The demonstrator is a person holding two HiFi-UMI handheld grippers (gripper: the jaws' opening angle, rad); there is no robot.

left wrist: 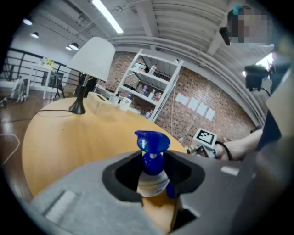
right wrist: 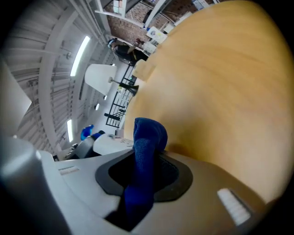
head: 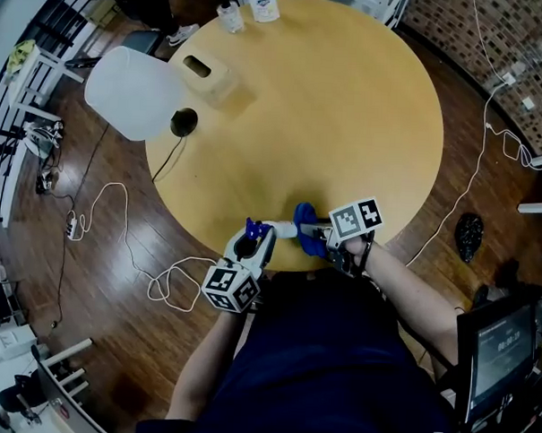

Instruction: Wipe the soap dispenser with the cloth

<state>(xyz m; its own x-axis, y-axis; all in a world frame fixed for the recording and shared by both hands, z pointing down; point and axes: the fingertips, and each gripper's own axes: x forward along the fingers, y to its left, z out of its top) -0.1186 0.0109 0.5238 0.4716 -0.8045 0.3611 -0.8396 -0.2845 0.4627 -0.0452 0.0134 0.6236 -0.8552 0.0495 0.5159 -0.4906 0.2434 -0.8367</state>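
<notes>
The soap dispenser [head: 282, 230], a white bottle with a blue pump head [left wrist: 152, 140], hangs over the near edge of the round wooden table [head: 347, 107]. My left gripper [head: 258, 235] is shut on it, with the bottle's neck [left wrist: 151, 176] between the jaws. A blue cloth [head: 306, 225] is pinched in my right gripper [head: 323, 233] and sticks up out of the jaws [right wrist: 146, 151]. In the head view the cloth sits right against the bottle's far end. The right gripper view shows the white bottle [right wrist: 110, 143] just left of the cloth.
A white-shaded lamp [head: 133, 93] and a wooden box [head: 208, 76] stand at the table's far left. Two small bottles [head: 261, 2] sit at the far edge. Cables [head: 119, 215] trail over the wood floor on the left. A screen [head: 503, 351] is at the lower right.
</notes>
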